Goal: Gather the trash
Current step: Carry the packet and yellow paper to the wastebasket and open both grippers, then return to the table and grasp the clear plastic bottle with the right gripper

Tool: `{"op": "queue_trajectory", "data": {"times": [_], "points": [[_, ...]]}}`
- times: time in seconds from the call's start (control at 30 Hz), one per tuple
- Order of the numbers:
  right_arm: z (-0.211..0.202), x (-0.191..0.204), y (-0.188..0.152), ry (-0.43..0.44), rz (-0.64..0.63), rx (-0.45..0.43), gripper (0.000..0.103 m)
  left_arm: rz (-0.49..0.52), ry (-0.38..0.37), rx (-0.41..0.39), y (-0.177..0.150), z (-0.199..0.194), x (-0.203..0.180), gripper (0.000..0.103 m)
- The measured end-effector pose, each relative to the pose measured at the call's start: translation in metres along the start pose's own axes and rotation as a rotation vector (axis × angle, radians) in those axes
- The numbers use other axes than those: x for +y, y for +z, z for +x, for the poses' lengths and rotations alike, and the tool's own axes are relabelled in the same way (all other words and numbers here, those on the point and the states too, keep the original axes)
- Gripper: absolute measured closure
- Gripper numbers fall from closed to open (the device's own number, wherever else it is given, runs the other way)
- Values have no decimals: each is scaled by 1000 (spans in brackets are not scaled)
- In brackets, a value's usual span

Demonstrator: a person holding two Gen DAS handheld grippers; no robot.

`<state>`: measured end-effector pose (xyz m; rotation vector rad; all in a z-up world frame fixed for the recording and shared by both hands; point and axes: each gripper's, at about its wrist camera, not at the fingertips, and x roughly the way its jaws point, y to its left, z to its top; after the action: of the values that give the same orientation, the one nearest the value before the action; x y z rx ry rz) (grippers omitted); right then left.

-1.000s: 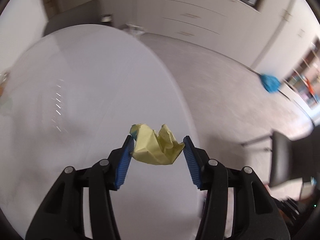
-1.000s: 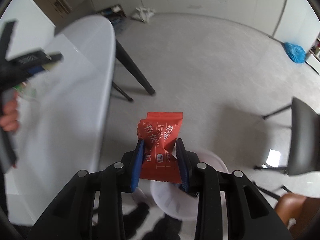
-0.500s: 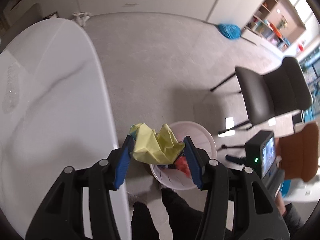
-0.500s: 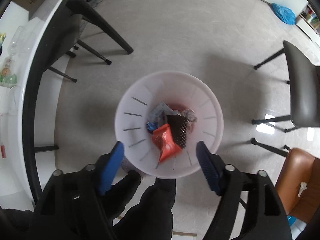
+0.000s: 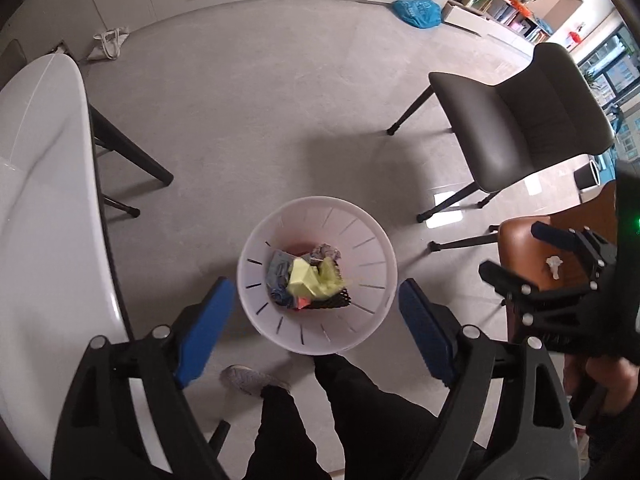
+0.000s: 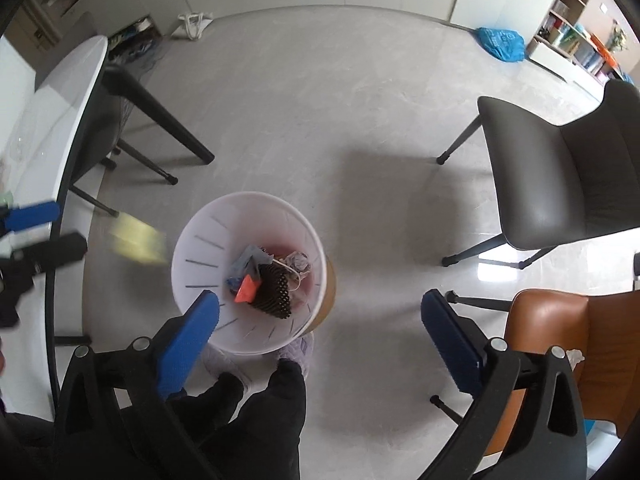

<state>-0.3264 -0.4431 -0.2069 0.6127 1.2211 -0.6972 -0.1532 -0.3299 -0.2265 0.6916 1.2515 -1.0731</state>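
The crumpled yellow paper wad (image 5: pixel 310 282), light, soft and best pinched across its bulk, drops into the white slotted plastic bin (image 5: pixel 372 248) as both tools, left (image 5: pixel 316 330) and right (image 6: pixel 320 334), spread empty.

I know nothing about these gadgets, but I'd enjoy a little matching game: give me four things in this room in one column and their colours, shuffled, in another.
Things:
1. waste bin
2. crumpled paper
3. plastic bag on the floor by the shelves
4. chair with a tissue on its seat

Colours:
a. blue
b. brown
c. white
d. yellow

Pairs: 1-c, 2-d, 3-a, 4-b
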Motion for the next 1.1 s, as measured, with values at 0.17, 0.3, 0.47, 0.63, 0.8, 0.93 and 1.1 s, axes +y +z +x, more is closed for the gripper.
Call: {"op": "queue_trajectory", "data": {"times": [0.17, 0.3, 0.47, 0.63, 0.8, 0.93, 1.1], "points": [[0, 7, 7, 38, -12, -3, 3, -3, 27, -37, 0, -17, -3, 10], [-14, 37, 23, 65, -101, -42, 3, -89, 59, -111, -1, -50, 23, 9], [-34, 102, 51, 129, -269, -93, 3, -251, 123, -207, -12, -94, 71, 8], [-50, 200, 77, 229, -434, -152, 3, -455, 251, -302, -49, -144, 145, 8], [-62, 299, 92, 328, -550, -186, 3, -651, 360, -356, -94, -183, 228, 8], [-68, 377, 105, 398, -600, -197, 3, -755, 416, -393, -126, -205, 276, 8], [-70, 457, 118, 428, -632, -197, 3, -828, 444, -431, -157, -221, 320, 8]]}}
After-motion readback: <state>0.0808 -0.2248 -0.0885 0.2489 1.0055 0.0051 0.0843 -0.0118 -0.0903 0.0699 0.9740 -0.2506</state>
